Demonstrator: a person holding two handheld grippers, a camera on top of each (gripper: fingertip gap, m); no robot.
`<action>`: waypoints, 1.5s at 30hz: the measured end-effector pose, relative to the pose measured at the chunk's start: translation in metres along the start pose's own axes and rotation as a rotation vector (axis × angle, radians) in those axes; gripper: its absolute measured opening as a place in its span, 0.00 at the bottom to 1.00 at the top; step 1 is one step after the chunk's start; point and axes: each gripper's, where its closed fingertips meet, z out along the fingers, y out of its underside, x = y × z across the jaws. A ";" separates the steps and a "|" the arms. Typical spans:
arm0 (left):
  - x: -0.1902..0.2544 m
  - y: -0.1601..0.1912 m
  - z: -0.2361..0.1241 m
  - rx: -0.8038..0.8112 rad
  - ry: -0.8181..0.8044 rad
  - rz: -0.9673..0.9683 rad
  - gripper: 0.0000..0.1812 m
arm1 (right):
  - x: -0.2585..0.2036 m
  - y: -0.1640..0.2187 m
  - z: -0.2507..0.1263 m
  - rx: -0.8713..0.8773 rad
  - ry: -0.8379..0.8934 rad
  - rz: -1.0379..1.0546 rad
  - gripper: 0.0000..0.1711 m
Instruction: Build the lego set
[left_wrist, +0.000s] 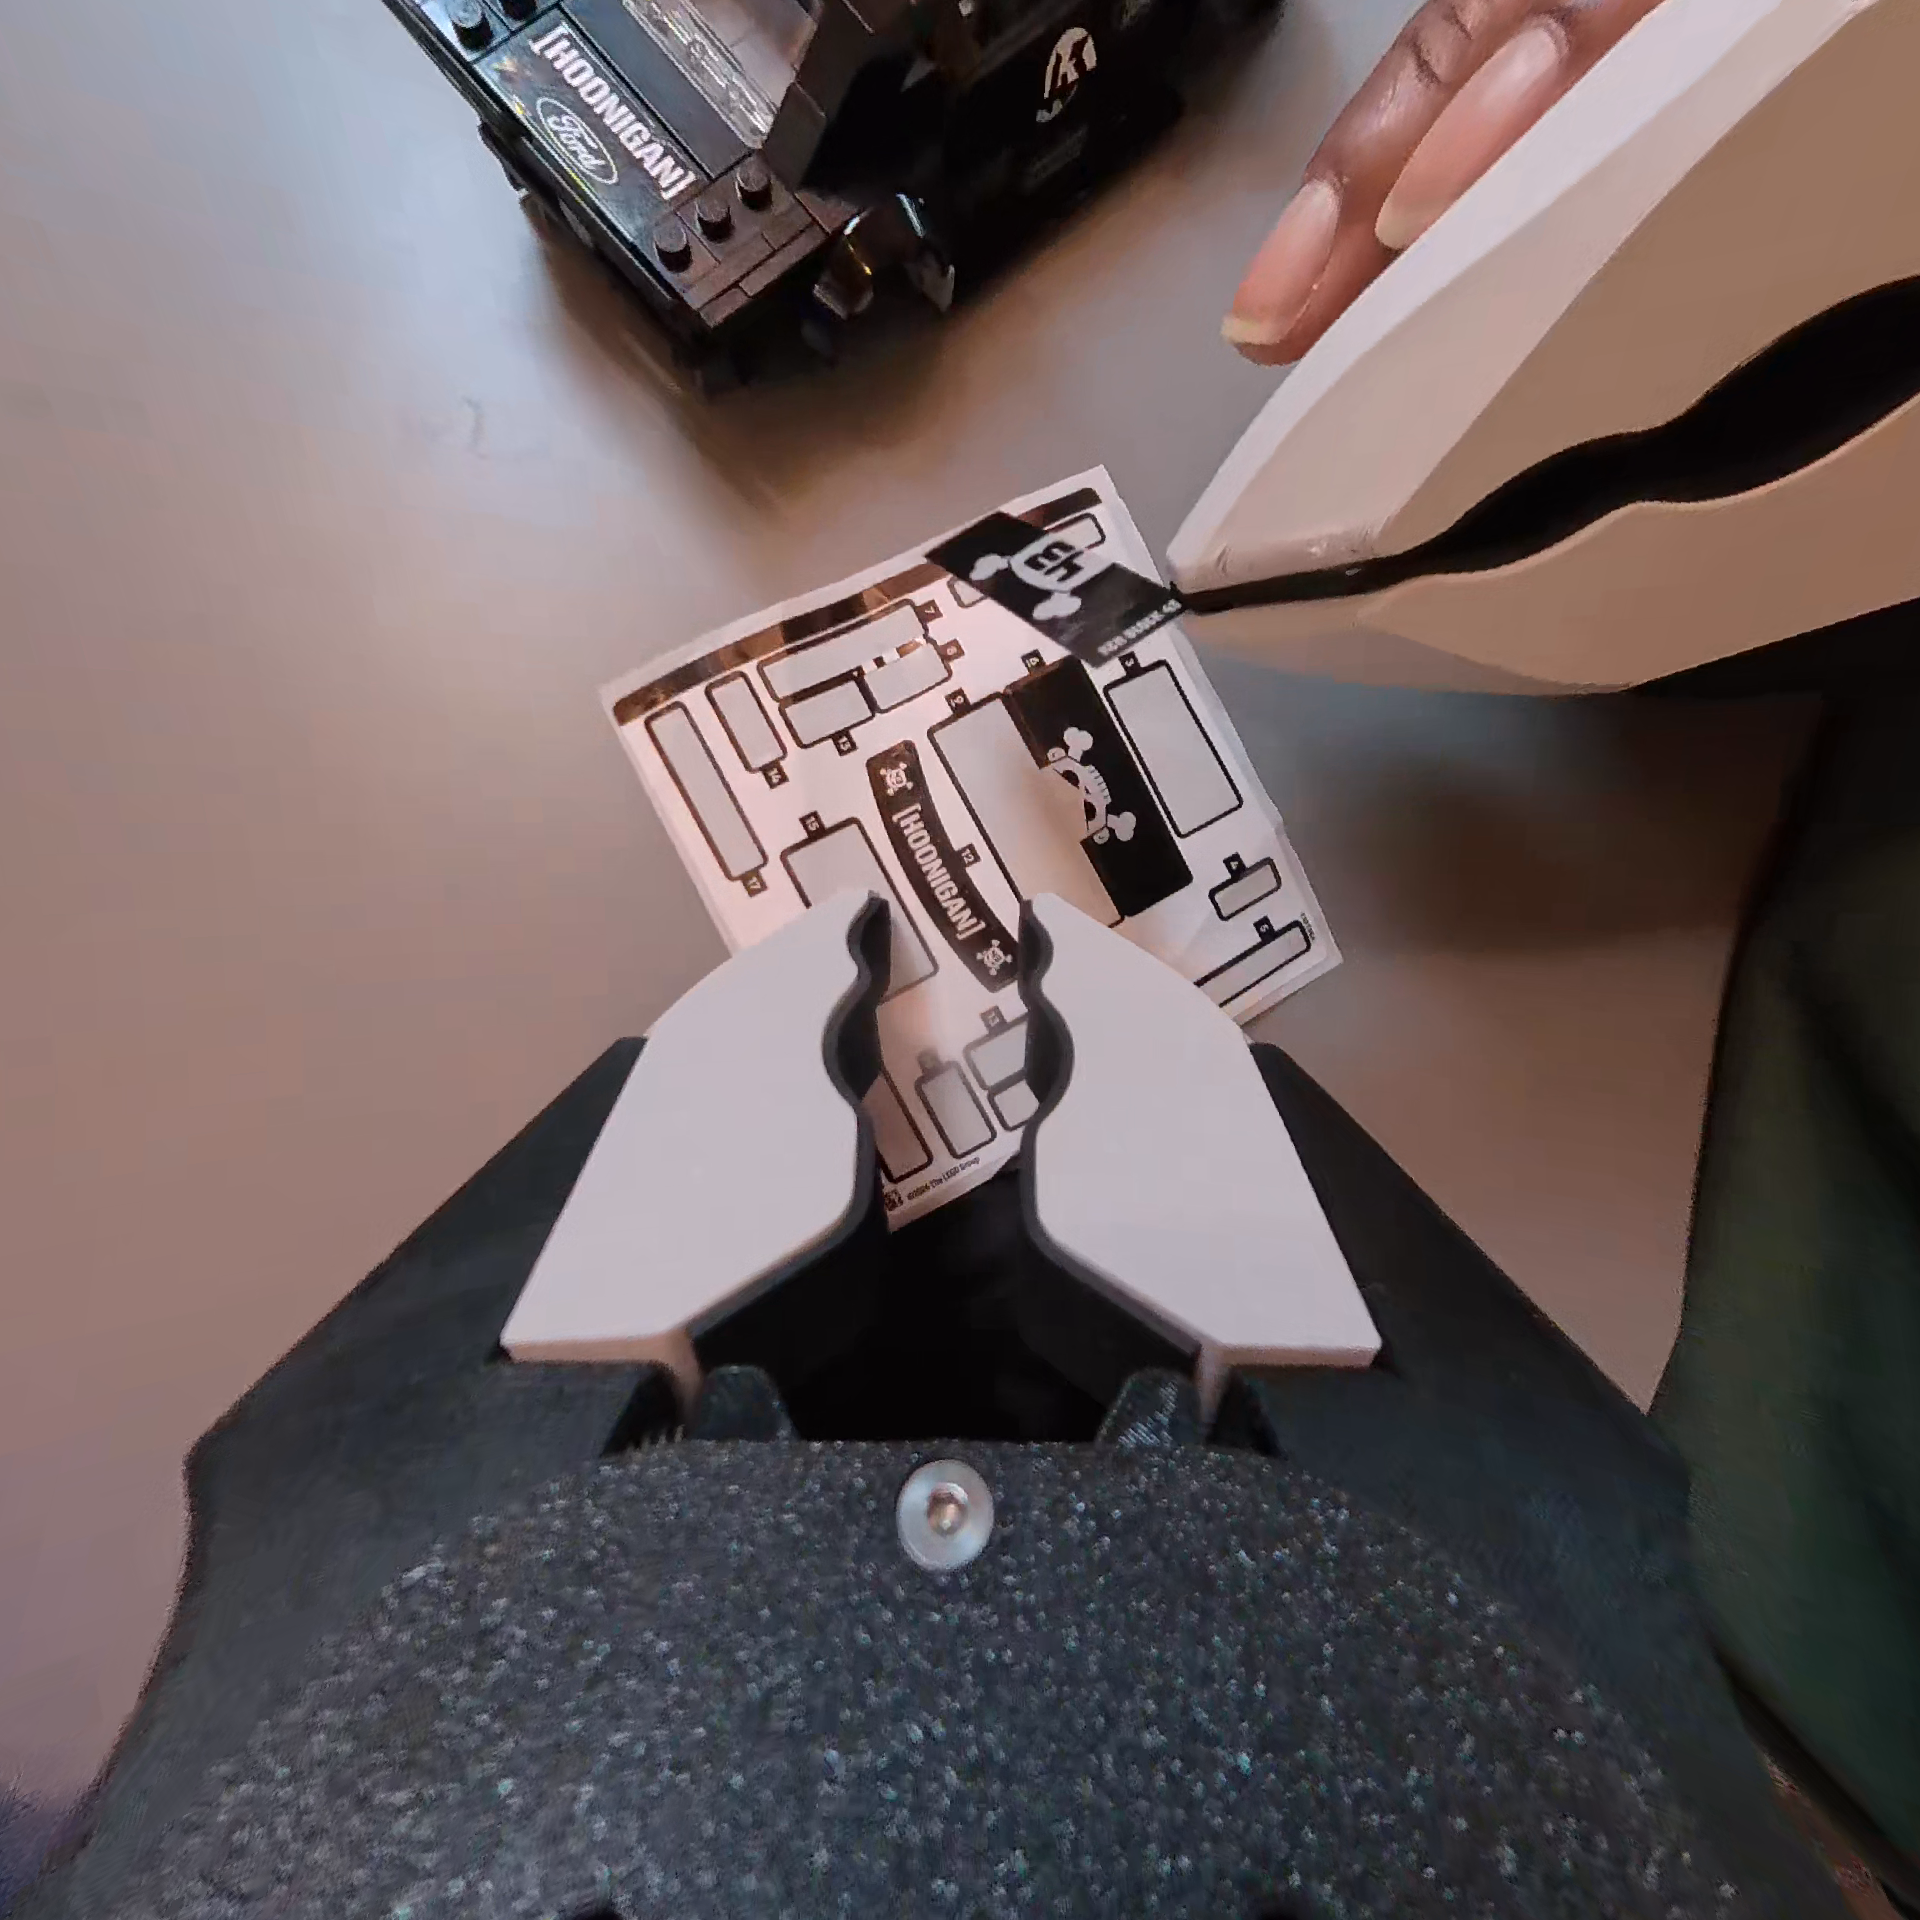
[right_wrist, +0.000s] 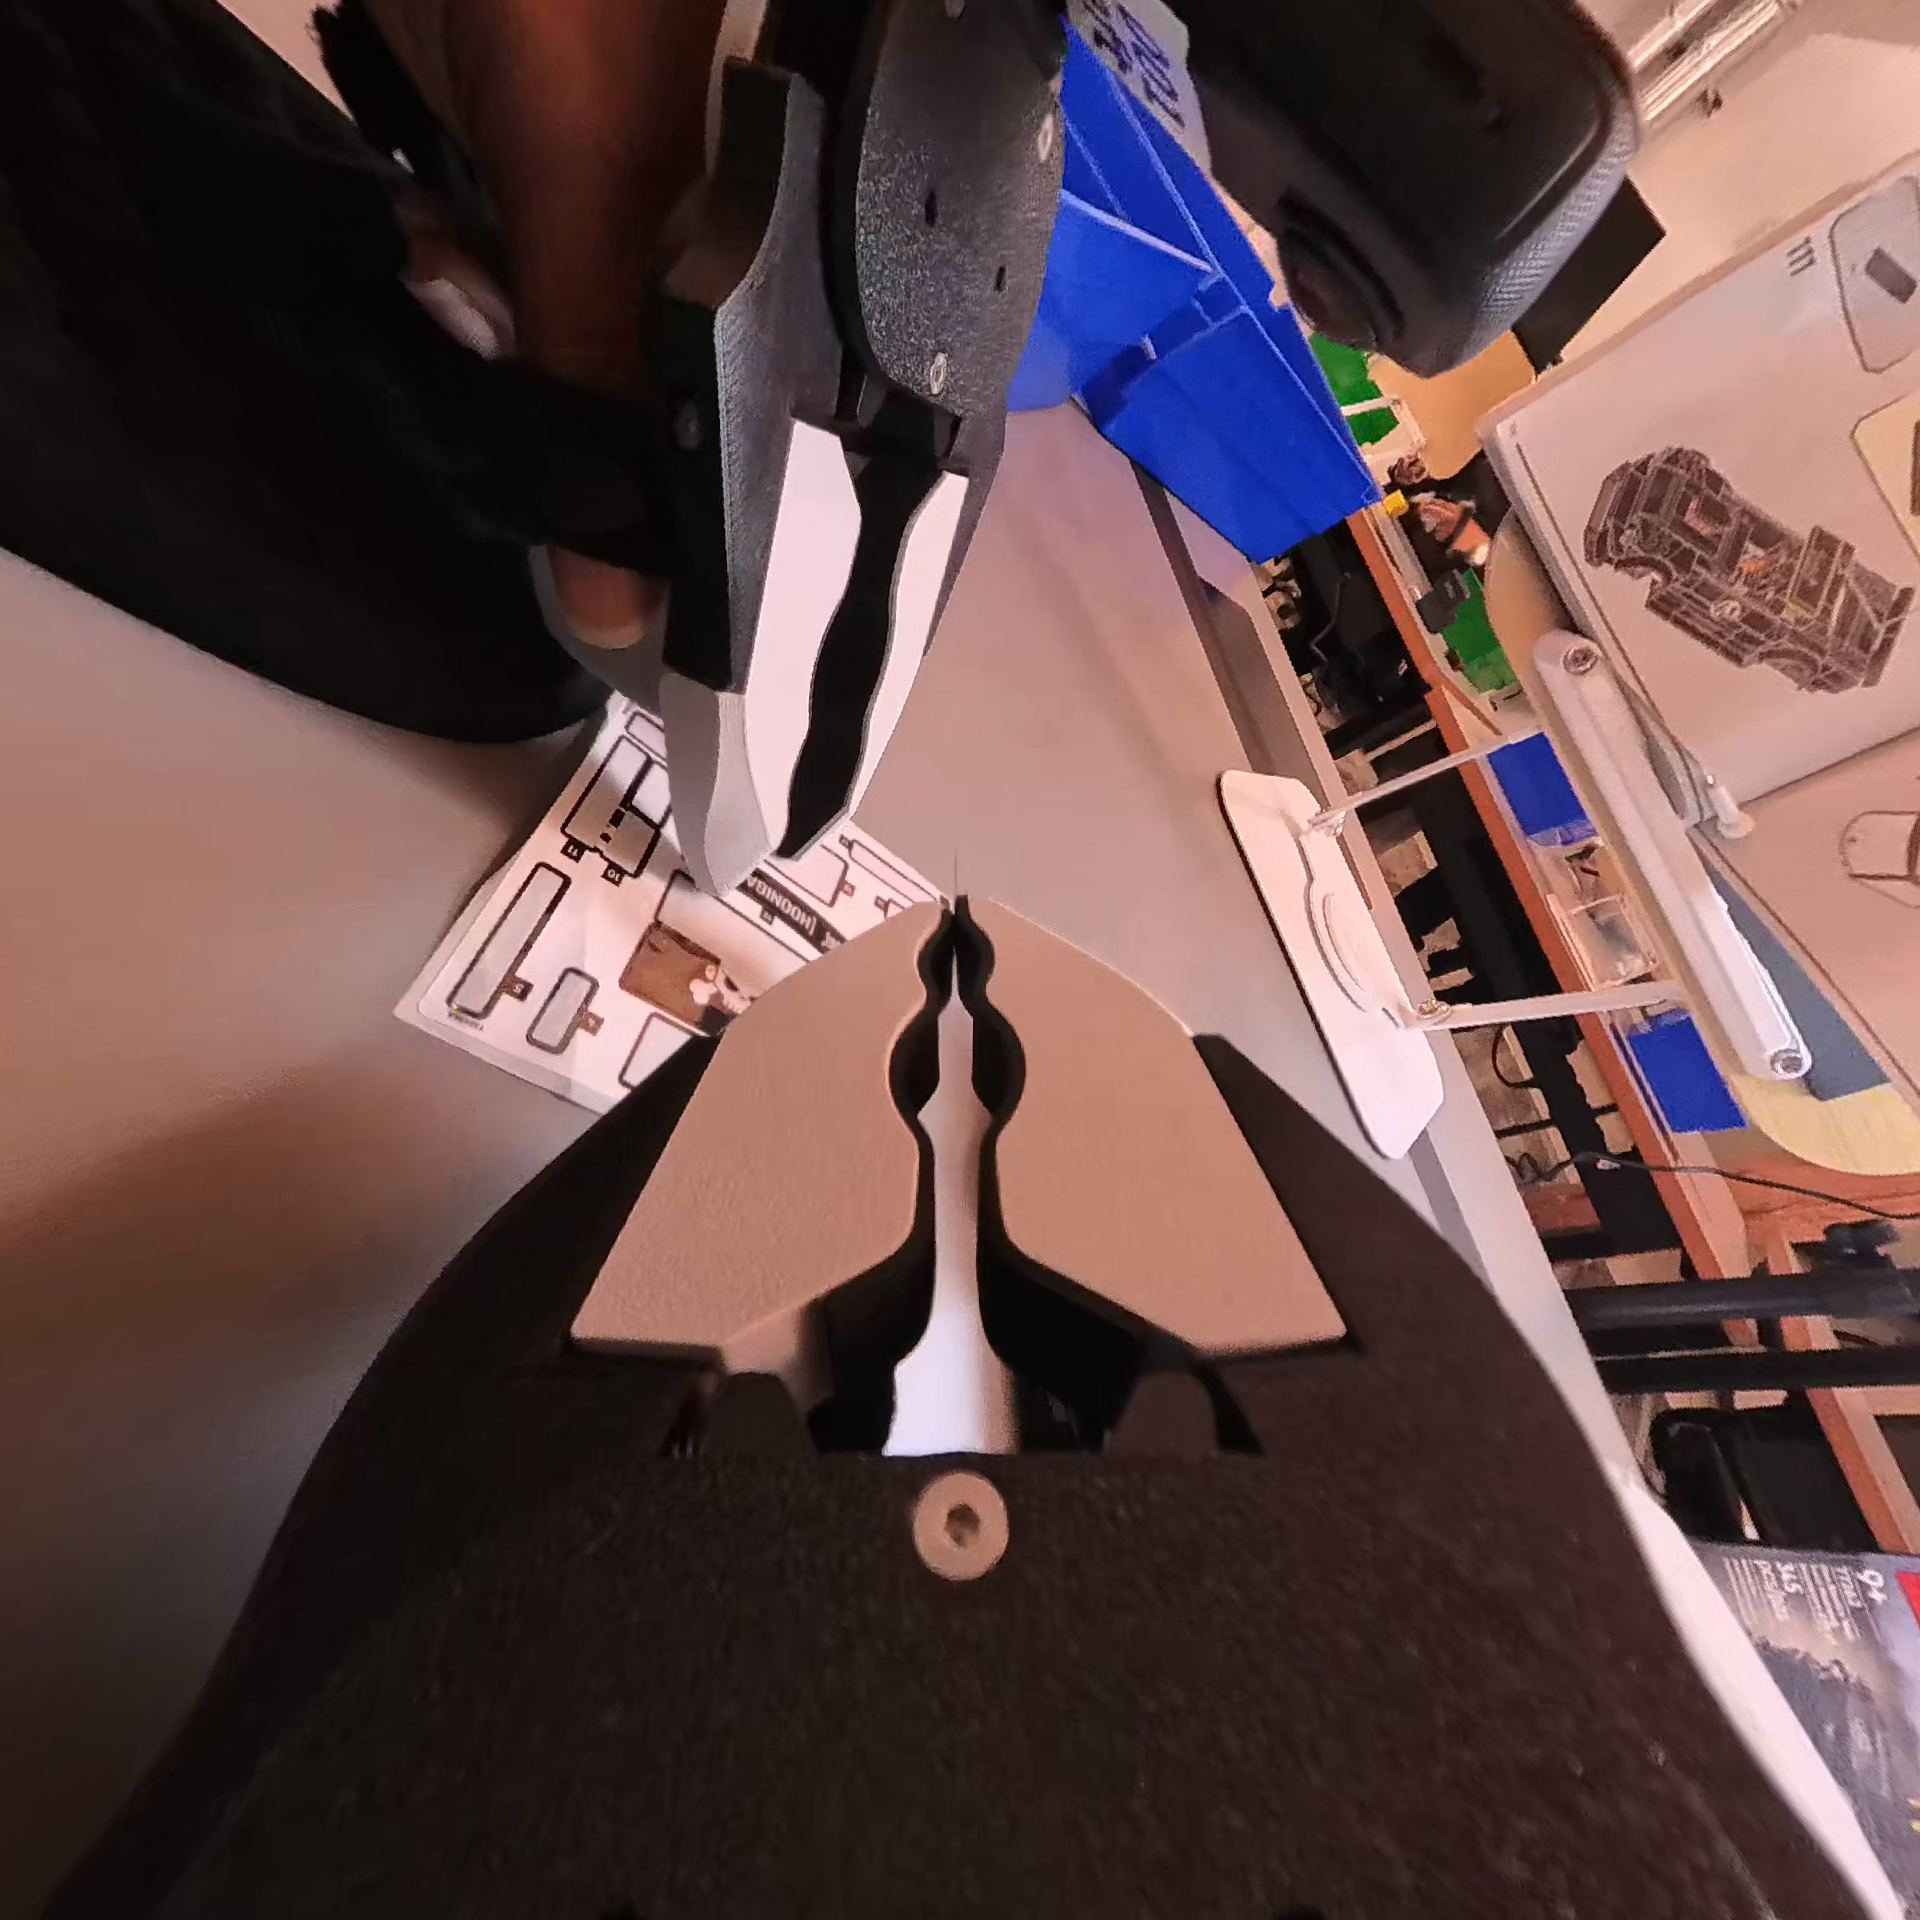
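While the left gripper (left_wrist: 951, 914) hovered low over the sticker sheet (left_wrist: 727, 769), its two pale fingers stood spread apart with a clear gap between the tips and nothing between them. The sheet lay flat on the grey table (left_wrist: 312, 623), directly beneath and ahead of those tips, its near edge hidden under the left gripper's body. Most of its outlined cells were empty; a curved black strip sticker (left_wrist: 935, 852) remained just ahead of the gap, and a black rectangular sticker with a skull mark (left_wrist: 1101, 800) sat ahead and to the right, one corner appearing to lift off the backing.

The right gripper (left_wrist: 1184, 597) entered from the upper right, with a person's fingers (left_wrist: 1351, 208) resting along its upper side. Its fingers were pressed together at the tips, pinching the edge of a peeled black sticker (left_wrist: 1039, 577), which hung clear of the sheet over its far right corner. In the right wrist view only a thin dark edge showed at the closed tips (right_wrist: 958, 904).

The black lego car (left_wrist: 779, 156) stood on the table well ahead and to the left of the left gripper, apart from the sheet. An open instruction booklet (right_wrist: 1714, 520) on a stand (right_wrist: 1340, 956) and a blue bin (right_wrist: 1195, 343) lay ahead and to the right of the right gripper
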 end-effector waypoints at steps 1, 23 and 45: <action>0.000 -0.001 0.001 -0.004 -0.007 0.003 0.12 | 0.001 0.001 -0.001 -0.003 0.003 0.004 0.00; 0.001 -0.017 -0.001 0.067 0.004 -0.028 0.18 | 0.002 0.008 -0.002 0.009 0.007 0.027 0.00; -0.010 -0.023 -0.014 0.067 -0.056 0.084 0.09 | -0.024 0.002 0.001 0.020 -0.011 -0.145 0.00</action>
